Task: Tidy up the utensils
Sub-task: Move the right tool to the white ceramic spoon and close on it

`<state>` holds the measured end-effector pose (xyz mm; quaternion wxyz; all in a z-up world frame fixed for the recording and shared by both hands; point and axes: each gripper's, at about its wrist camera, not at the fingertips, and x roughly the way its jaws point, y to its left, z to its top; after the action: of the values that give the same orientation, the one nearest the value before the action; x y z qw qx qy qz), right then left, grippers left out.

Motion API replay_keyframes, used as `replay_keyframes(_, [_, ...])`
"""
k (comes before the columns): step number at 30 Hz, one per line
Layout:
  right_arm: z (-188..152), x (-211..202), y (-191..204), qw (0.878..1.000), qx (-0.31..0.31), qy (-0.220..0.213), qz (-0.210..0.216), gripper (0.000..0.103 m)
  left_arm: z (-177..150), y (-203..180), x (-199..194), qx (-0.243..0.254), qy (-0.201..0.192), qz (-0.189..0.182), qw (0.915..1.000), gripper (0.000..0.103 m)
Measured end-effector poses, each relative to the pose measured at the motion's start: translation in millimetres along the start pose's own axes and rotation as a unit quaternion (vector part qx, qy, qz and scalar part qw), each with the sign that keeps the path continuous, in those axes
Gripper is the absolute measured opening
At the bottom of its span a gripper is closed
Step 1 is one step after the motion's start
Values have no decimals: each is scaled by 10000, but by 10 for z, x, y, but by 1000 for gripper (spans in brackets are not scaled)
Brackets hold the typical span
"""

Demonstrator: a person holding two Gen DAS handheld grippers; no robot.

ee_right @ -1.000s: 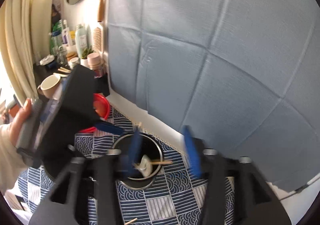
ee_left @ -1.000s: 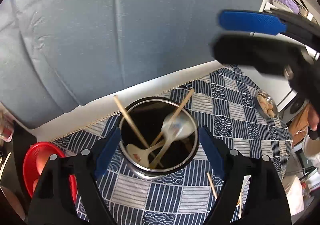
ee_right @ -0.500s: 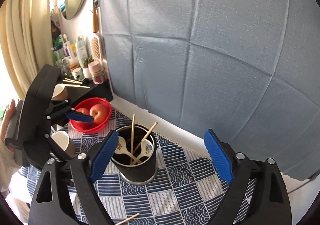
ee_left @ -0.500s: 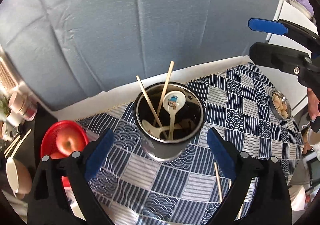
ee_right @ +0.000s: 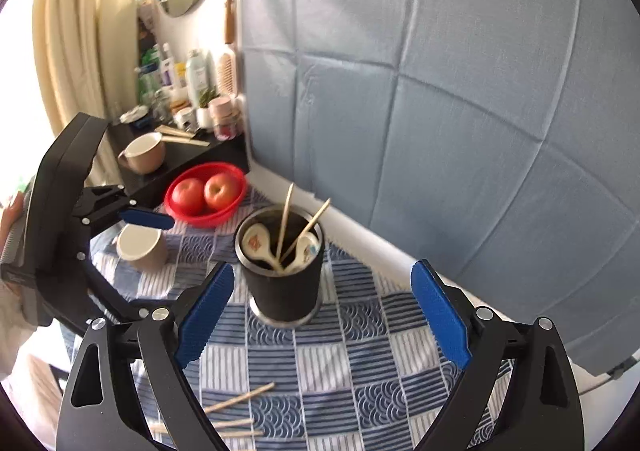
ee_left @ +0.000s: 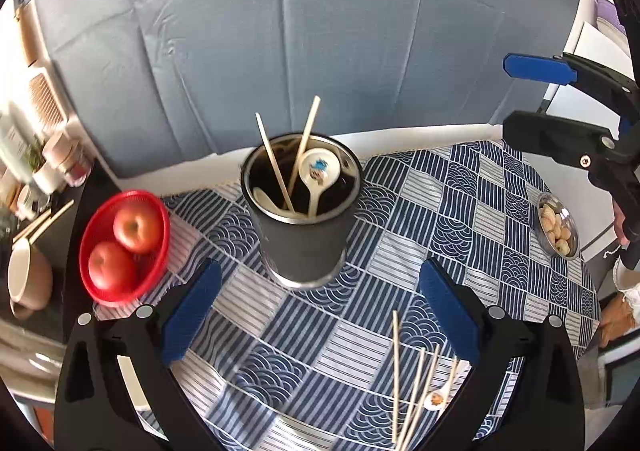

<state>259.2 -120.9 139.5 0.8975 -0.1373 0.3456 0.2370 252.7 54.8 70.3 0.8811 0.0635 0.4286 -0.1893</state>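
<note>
above the checkered surface [ee_left: 460,211] both claws have pulled up and back from the dark holder [ee_left: 302,227], which a second ago filled the left view from right overhead. the left claw [ee_left: 320,311] and right claw [ee_right: 320,315] both gape wide and carry nothing. the holder stands upright mid-surface with two chopsticks [ee_left: 276,163] and two white spoons [ee_left: 318,175] inside. loose chopsticks [ee_left: 412,379] and a small spoon [ee_left: 438,397] lie near the front edge, well apart from it. my read: one drop-off is finished, and the loose pieces come next, so the job looks roughly half done.
</note>
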Motion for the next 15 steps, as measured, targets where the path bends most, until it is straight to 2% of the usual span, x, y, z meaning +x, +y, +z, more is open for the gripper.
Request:
replay_keyframes(6, [-292,-100,0,9995,-263,103,140,86,-340,-250,32,-231,58,114,9997,97])
replay_keyframes(9, [-472,-167,-19,9992,-321,183,171,86,-507,-371,38,-390,45,39,9992,97])
replay_keyframes(15, [-841,-129,-14,9984,-201,377,372,86,-855,-559,65,-526,51,28,9986,97])
